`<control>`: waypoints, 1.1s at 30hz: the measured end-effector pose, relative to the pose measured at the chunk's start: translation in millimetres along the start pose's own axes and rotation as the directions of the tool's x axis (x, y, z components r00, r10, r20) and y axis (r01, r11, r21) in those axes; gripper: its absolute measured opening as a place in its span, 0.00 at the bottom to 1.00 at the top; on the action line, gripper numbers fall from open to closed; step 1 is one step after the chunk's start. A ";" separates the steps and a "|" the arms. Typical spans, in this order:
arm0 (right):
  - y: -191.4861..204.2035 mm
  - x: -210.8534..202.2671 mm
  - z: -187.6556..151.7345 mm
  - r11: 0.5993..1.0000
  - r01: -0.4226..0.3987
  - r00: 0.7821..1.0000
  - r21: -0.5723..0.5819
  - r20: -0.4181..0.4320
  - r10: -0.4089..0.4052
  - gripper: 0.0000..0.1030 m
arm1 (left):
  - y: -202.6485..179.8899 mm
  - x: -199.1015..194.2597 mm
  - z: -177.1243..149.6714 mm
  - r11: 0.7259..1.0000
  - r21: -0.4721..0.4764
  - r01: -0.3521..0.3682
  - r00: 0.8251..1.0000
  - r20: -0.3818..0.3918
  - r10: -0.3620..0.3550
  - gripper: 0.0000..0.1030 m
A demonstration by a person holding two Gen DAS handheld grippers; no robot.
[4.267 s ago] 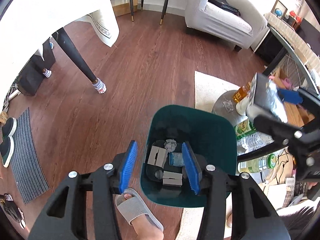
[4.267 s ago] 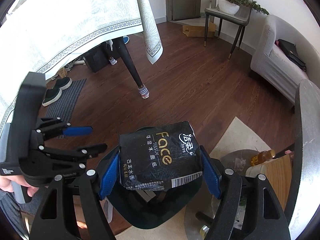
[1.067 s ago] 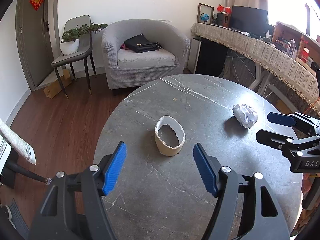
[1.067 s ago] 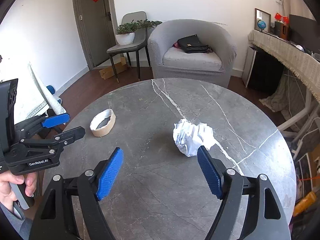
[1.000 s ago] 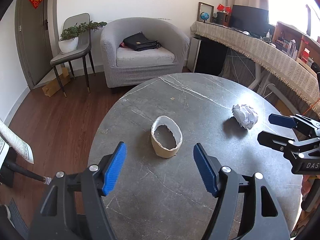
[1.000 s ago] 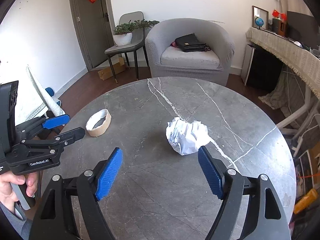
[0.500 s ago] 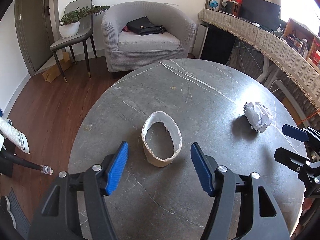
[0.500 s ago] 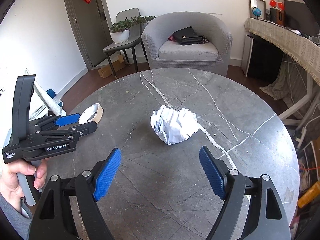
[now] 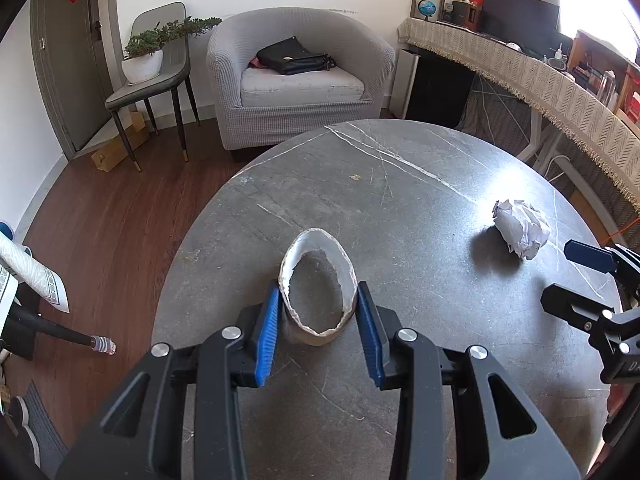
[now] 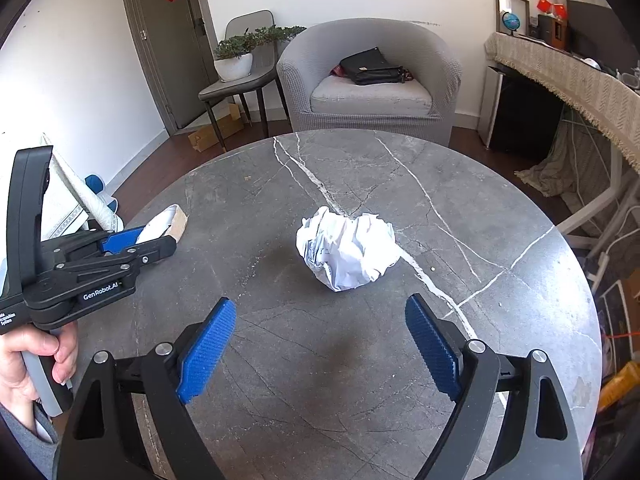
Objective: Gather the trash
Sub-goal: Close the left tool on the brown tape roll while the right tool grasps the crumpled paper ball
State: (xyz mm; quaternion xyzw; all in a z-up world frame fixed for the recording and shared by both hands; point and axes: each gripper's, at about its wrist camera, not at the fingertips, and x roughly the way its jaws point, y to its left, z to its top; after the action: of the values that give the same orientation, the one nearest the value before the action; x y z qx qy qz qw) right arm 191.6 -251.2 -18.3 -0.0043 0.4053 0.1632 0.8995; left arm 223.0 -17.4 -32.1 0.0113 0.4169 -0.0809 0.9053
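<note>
The cardboard ring point(image 9: 318, 286) is squeezed by the just-closing left gripper point(image 9: 318, 334), apparently touching; it may crumple and slip. The right gripper point(image 10: 320, 354) is held open, short of the paper ball point(image 10: 347, 252).

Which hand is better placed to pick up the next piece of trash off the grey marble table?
Left. The left tongs have been closing around the squashed cardboard tape core, blue pads at both sides. The right tongs stand open, short of the crumpled white paper ball.
</note>
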 end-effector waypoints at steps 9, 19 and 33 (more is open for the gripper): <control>2.1 9.6 5.2 0.999 0.039 0.999 -0.015 -0.007 -0.039 0.86 | 23.7 -28.4 -12.4 0.999 -0.043 0.006 0.999 0.032 -0.005 0.38; 14.7 22.4 21.2 0.992 0.114 0.993 -0.050 -0.010 -0.115 0.86 | 50.5 -43.0 -30.0 0.999 -0.040 0.002 0.999 0.050 0.000 0.39; 16.1 49.3 31.4 0.986 0.165 0.986 -0.007 -0.035 -0.165 0.50 | 84.2 -55.4 -58.9 0.999 -0.036 -0.002 1.000 0.026 0.003 0.39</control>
State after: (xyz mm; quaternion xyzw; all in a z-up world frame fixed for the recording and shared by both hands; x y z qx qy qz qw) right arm 240.1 -217.2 -31.2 -0.0427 0.4192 0.0889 0.9025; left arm 156.4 78.5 -32.5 -0.0055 0.4064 -0.0723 0.9108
